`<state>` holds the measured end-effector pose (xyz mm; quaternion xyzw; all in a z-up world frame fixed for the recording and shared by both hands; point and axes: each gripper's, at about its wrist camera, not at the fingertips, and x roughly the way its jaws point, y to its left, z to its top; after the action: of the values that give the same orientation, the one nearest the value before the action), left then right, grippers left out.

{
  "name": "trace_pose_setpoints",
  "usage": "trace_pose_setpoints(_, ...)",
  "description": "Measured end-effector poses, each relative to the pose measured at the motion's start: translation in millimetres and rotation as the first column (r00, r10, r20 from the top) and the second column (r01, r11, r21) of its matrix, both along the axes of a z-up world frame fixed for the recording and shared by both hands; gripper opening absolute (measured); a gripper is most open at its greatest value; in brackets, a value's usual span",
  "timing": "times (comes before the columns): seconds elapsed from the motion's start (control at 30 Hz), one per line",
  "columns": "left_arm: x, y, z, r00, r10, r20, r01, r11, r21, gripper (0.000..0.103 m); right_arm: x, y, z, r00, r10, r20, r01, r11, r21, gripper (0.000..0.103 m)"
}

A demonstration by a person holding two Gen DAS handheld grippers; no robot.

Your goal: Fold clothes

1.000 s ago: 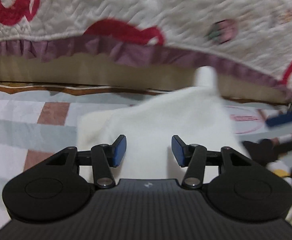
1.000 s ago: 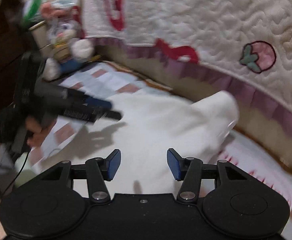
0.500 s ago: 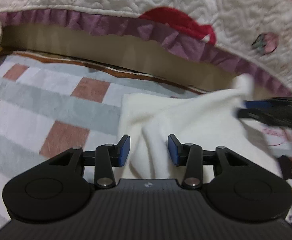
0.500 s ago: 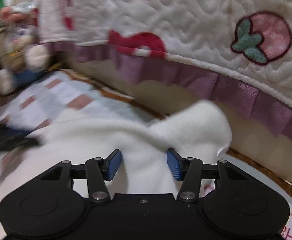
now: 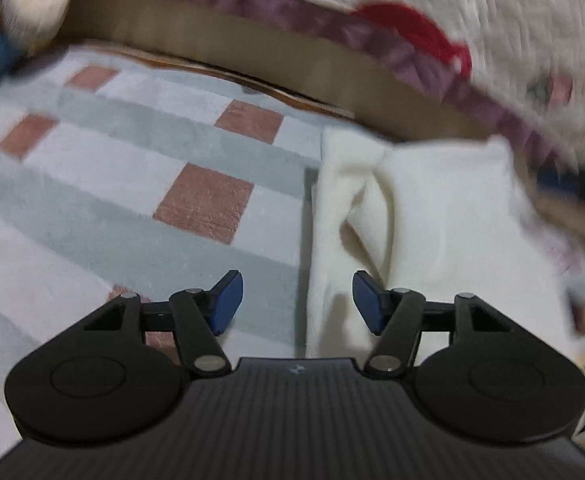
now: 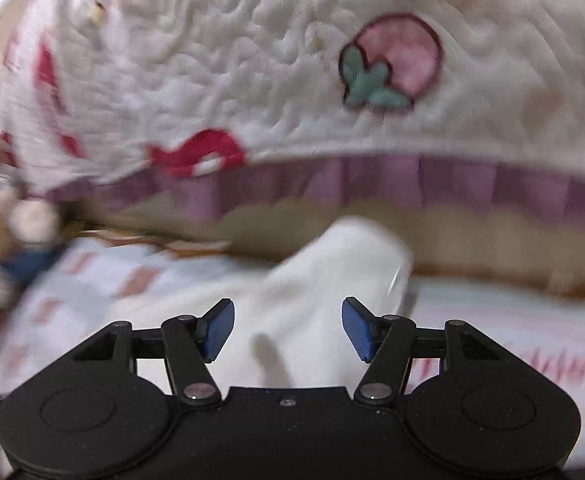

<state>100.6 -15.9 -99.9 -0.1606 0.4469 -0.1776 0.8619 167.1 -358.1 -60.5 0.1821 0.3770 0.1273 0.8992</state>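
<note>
Left hand-held gripper (image 5: pixel 297 300) opening over edge of white garment (image 5: pixel 432 216) on checked blanket (image 5: pixel 132 184).

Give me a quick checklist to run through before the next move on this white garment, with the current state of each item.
1. Left gripper free of cloth: ok; its jaws are opening, and the white garment lies beneath the gap with neither pad pressing it.
2. Right gripper free of cloth: ok; jaws opening, garment below them, nothing pinched.
3. Garment resting on the checked sheet: ok.
4. Garment lying flat: not ok; a raised fold runs down near its left edge.
5. Far end of the garment clear of the quilt's purple ruffle: cannot tell, the picture is blurred.
</note>
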Motion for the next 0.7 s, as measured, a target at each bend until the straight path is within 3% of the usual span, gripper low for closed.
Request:
trace_pose_setpoints(0.1, -2, 15, -7, 0.996, -0.033, -0.077, 0.016, 0.979, -0.203, 0.063, -39, -11, -14, 0.995, 0.070, -0.068, -0.063, 0.993, 0.101, 0.069)
trace_pose_setpoints(0.17, -9, 11, -8, 0.993, -0.067, -0.096, 0.042, 0.967, -0.250, 0.064, -64, -11, -27, 0.989, 0.093, -0.114, -0.081, 0.991, 0.109, 0.069)
trace_pose_setpoints(0.23, -15, -2, -9, 0.989, -0.117, -0.092, 0.093, 0.968, -0.232, 0.065, -85, -7, -38, 0.983, 0.113, -0.147, -0.095, 0.987, 0.127, 0.069)
trace_pose_setpoints(0.4, -30, -31, -23, 0.982, -0.150, -0.118, 0.150, 0.989, -0.006, 0.067, -139, -6, -62, 0.973, 0.134, -0.188, -0.088, 0.968, 0.233, 0.070)
trace_pose_setpoints(0.53, -38, -20, -33, 0.978, -0.111, -0.179, 0.104, 0.994, -0.046, 0.069, -162, 0, -70, 0.965, 0.179, -0.189, -0.125, 0.955, 0.268, 0.069)
trace_pose_setpoints(0.67, -47, -15, -39, 0.974, -0.106, -0.199, 0.102, 0.994, -0.032, 0.073, -174, 8, -74, 0.953, 0.232, -0.195, -0.185, 0.955, 0.231, 0.066)
trace_pose_setpoints(0.7, -49, -13, -40, 0.974, -0.102, -0.204, 0.096, 0.995, -0.042, 0.073, -177, 10, -75, 0.949, 0.245, -0.197, -0.200, 0.955, 0.220, 0.061)
